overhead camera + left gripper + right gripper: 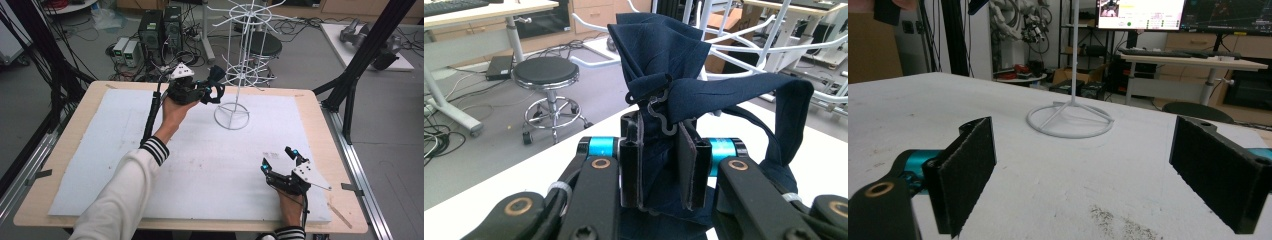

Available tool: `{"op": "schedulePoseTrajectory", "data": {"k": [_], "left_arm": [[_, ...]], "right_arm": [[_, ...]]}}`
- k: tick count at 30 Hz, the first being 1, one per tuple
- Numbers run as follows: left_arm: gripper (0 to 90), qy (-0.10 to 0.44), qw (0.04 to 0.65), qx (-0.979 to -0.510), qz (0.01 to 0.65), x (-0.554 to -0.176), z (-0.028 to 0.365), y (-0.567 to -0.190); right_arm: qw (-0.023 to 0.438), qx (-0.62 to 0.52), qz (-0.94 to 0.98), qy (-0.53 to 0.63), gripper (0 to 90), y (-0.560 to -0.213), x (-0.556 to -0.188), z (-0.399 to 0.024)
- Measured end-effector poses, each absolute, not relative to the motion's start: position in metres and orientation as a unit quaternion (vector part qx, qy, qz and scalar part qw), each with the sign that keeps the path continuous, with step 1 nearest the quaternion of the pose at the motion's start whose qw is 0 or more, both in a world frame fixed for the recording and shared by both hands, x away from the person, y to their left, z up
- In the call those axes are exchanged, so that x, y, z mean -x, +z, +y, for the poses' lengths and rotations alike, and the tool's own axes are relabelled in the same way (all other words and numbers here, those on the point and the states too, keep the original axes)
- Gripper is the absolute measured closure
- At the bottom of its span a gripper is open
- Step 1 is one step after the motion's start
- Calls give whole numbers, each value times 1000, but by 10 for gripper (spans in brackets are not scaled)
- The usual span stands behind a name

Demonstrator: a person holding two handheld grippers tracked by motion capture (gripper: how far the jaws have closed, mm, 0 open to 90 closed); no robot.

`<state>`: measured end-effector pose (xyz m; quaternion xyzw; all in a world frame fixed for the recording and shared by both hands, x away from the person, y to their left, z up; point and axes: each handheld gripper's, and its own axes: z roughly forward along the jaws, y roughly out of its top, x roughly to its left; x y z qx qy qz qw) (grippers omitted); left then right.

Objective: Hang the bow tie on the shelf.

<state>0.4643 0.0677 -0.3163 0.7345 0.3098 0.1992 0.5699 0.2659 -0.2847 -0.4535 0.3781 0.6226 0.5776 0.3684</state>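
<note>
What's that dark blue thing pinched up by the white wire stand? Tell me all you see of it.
The dark blue cloth looks like soft, creased fabric, bunched upright with a strap-like loop hanging to one side. A small black hook sits at its gathered neck. The left tongs are shut on it, holding it above the table beside the white wire stand.
</note>
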Motion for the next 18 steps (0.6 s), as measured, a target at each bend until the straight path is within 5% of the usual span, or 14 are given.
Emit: {"op": "schedulePoseTrajectory", "data": {"k": [18], "left_arm": [[746, 205, 554, -740, 321, -467, 62, -326]], "right_arm": [[369, -379, 621, 578, 105, -454, -266, -285]]}}
